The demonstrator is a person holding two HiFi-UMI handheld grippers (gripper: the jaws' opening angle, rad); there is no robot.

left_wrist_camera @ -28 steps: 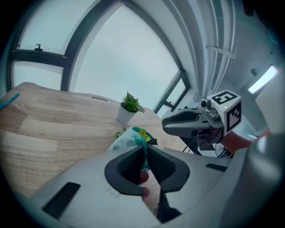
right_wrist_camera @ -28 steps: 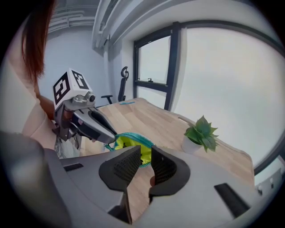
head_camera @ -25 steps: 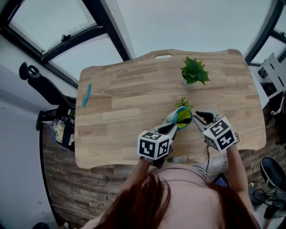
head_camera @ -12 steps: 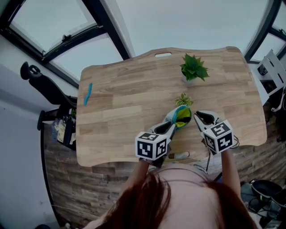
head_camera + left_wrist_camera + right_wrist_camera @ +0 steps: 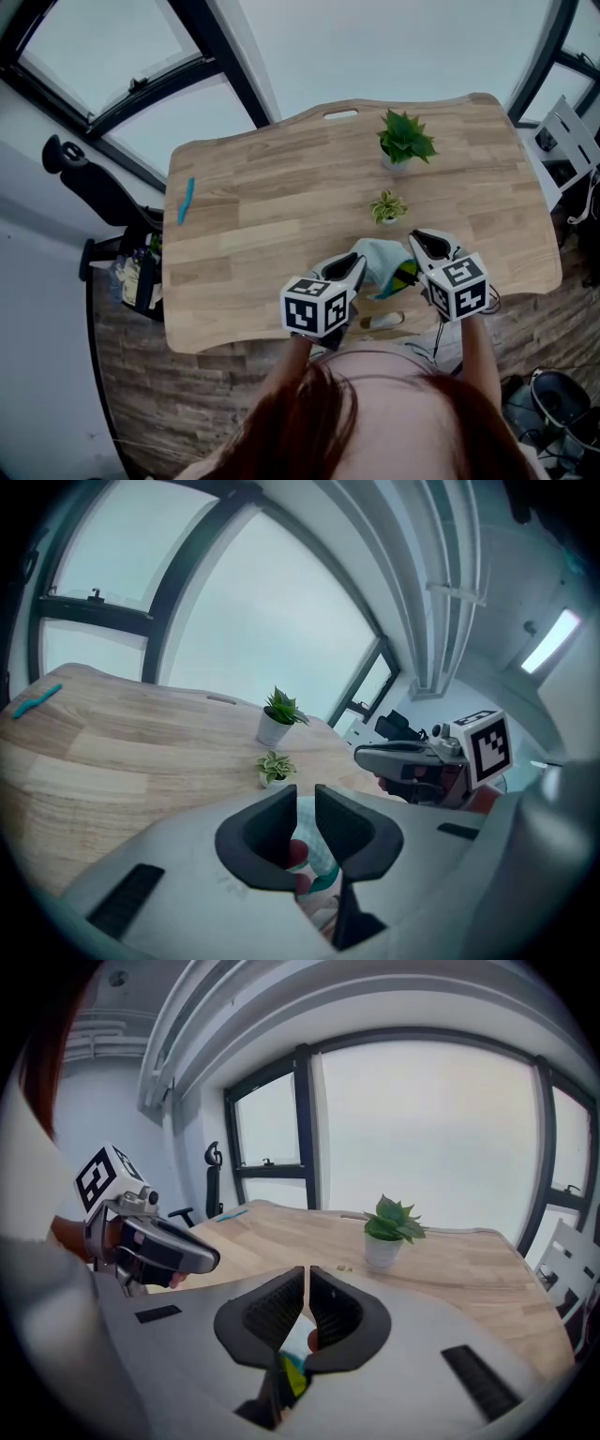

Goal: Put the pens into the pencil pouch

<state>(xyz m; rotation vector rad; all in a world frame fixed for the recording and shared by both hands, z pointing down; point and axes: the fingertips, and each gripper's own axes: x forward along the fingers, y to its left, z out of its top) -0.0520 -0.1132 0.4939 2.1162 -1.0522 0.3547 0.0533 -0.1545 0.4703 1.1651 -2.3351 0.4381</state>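
Wooden table [image 5: 281, 216] with the pencil pouch [image 5: 380, 261] near its front edge, pale teal cloth with a bit of yellow showing, slumped between the two grippers. The left gripper [image 5: 354, 268] has just been opening its jaws. They stand a little apart, and pouch cloth shows in the gap, unpressed. The right gripper [image 5: 419, 243] has its jaws pinched almost together on the pouch's right edge. A blue pen [image 5: 186, 200] lies at the table's left edge — well apart from the pouch. Two potted plants [image 5: 406, 141] stand beyond the pouch.

Red-brown hair [image 5: 314, 422], pink top [image 5: 394, 364], grey left gripper [image 5: 357, 267], right gripper [image 5: 419, 241], b&w cubes [image 5: 319, 307]
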